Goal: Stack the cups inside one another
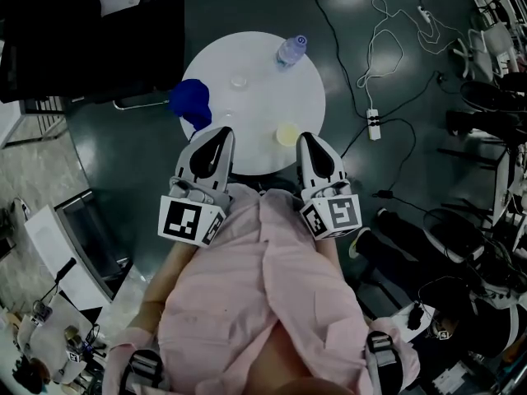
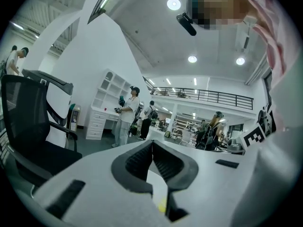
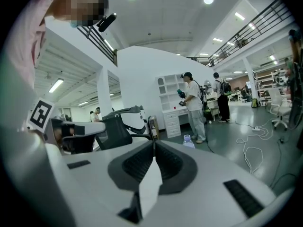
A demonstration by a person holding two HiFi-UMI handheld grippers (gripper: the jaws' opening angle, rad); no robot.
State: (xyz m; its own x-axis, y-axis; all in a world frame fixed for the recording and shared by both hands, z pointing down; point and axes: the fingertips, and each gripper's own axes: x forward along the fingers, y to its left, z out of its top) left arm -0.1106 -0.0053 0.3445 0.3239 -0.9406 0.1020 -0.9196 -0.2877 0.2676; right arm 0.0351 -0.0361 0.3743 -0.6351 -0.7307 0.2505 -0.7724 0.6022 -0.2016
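A round white table point(image 1: 263, 151) stands on the floor in front of me. On it are a blue cup point(image 1: 191, 101) at the left rim, a small clear cup point(image 1: 239, 81) near the middle and a pale yellow cup point(image 1: 286, 132) near the front. All three stand apart from one another. My left gripper point(image 1: 219, 135) and right gripper point(image 1: 307, 141) hover over the table's near edge, close to my chest. Both are shut with nothing held. The left gripper view has its jaws point(image 2: 152, 143) closed and pointing across the room. The right gripper's jaws point(image 3: 153, 145) are closed too.
A plastic water bottle point(image 1: 291, 49) stands at the table's far side, also in the right gripper view point(image 3: 188, 141). A black office chair point(image 1: 90, 31) is at the left. Cables and a power strip point(image 1: 373, 123) lie on the floor at the right. People stand far off.
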